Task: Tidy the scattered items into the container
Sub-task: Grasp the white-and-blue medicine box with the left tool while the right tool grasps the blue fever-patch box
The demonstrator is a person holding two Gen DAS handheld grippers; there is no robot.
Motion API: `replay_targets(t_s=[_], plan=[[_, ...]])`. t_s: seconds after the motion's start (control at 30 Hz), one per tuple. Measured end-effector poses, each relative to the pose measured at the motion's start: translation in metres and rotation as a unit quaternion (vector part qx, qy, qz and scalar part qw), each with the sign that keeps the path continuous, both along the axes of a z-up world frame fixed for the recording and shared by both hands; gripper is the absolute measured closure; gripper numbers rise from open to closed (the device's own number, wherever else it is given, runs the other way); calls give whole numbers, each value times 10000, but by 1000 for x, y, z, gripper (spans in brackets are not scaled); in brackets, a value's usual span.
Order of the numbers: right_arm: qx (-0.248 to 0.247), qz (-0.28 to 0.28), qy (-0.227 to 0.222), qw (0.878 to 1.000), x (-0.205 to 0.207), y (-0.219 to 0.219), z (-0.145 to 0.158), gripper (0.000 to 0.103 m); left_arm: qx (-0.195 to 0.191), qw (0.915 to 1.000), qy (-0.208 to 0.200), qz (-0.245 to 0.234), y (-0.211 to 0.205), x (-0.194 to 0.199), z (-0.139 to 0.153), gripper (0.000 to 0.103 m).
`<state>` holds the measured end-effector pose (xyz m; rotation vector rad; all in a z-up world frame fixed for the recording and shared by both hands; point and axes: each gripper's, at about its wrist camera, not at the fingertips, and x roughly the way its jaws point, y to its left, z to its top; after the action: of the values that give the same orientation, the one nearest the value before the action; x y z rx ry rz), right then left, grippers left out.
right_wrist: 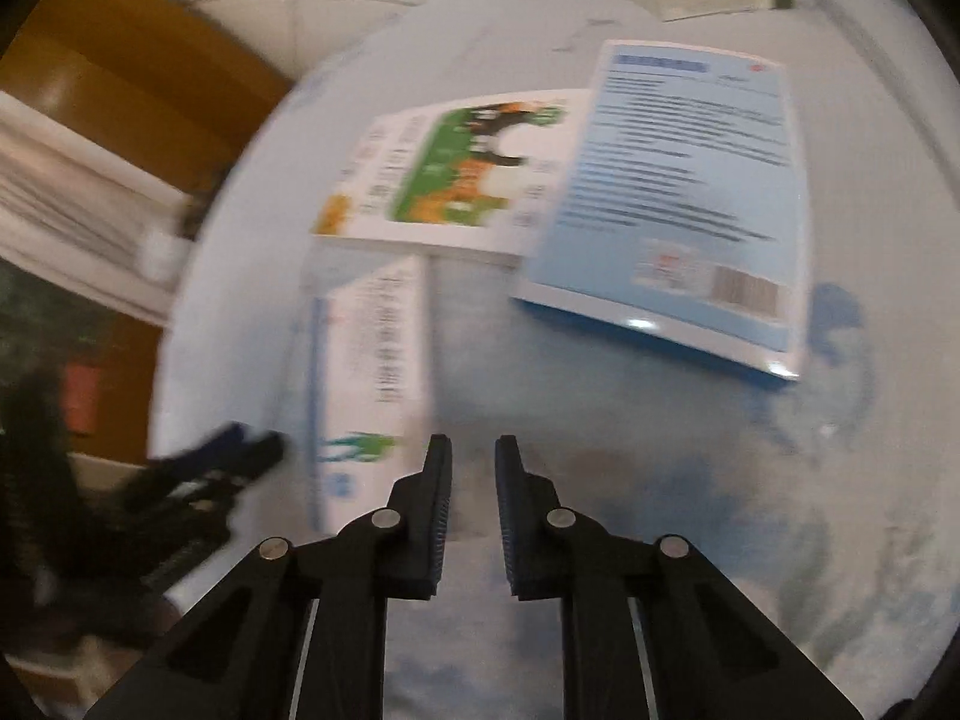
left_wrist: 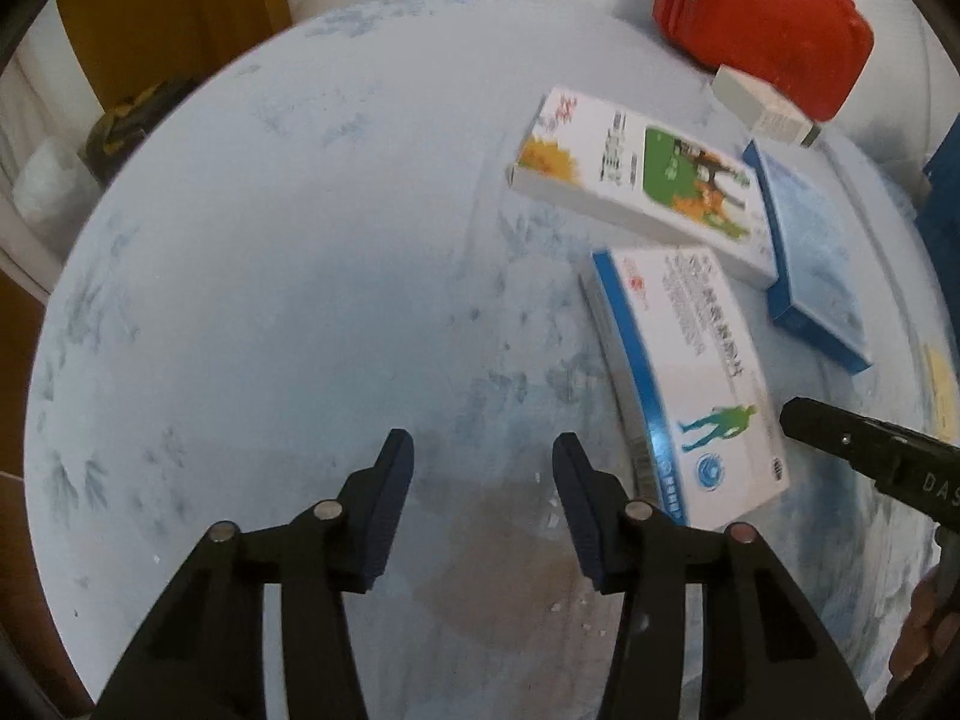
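Medicine boxes, the scattered items of the task, are shown lying flat on a round tabletop [left_wrist: 270,276] covered in a pale blue patterned cloth. A white box with a blue edge and a green figure [left_wrist: 690,384] lies nearest the tools; beyond it a white box with green and orange print [left_wrist: 636,180] is seen, with a blue box [left_wrist: 810,258] touching its far end, and a small pale box [left_wrist: 765,108] is set against a red case with a handle [left_wrist: 768,18], judged to be the container. None of the boxes is yet inside it. The left gripper [left_wrist: 483,450] is held over bare cloth just beside the blue-edged box, its jaws standing partly apart with nothing between them. The right gripper [right_wrist: 474,450] is held on the other side of that same box, its jaws drawn narrow with a slim gap and nothing gripped. The two tools are thus placed flanking one box, presumably so that it can be steadied from one side and taken from the other. The right-hand view is blurred, so print on the boxes cannot be read.
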<state>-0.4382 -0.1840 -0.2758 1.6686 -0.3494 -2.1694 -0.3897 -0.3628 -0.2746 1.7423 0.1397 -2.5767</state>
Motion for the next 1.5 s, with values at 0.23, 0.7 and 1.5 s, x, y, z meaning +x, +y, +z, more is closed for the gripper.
replay_targets(t_s=[0.23, 0.7, 1.5], plan=[[-392, 333, -85, 9986, 9, -25, 7, 99, -46, 10000, -15, -80, 5, 0, -4, 63], [-1359, 948, 26, 9862, 2, -66, 46, 95, 651, 9964, 199, 505, -35, -3, 26, 35], [-1046, 1322, 92, 9856, 15, -48, 38, 49, 498, 9986, -118, -123, 3, -51, 19, 58]])
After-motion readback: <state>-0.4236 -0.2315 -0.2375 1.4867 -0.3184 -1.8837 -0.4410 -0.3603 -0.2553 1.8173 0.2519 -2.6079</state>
